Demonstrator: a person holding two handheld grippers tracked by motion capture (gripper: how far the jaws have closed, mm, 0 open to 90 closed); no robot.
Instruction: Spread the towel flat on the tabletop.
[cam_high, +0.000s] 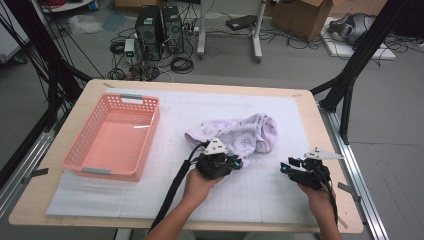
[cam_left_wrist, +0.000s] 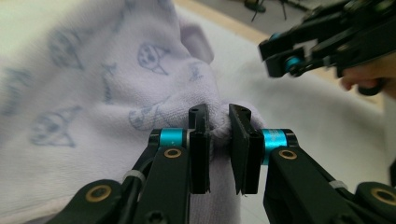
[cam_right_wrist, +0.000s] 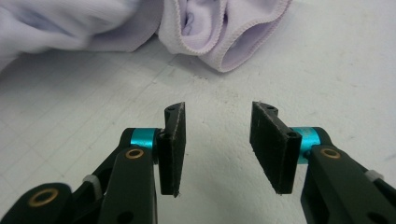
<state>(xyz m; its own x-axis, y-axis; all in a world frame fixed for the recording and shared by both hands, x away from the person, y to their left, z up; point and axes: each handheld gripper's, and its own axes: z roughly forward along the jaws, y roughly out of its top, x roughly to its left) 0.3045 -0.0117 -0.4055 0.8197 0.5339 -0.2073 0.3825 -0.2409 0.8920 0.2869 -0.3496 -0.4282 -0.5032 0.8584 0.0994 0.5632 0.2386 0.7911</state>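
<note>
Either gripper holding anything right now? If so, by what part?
The left gripper pinches a bunched fold at the near edge of the lilac printed cloth. The right gripper is open over the white mat, holding nothing.

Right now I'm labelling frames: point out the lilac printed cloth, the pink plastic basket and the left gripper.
lilac printed cloth (cam_high: 247, 131), high view, bunched middle.
pink plastic basket (cam_high: 146, 137), high view, right wall.
left gripper (cam_left_wrist: 219, 140), left gripper view, between fingers.

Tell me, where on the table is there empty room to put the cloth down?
Bare mat lies between the left tongs and right tongs, and between the pink basket and the lilac cloth. The basket's inside is free. It's crowded around the cloth.
</note>
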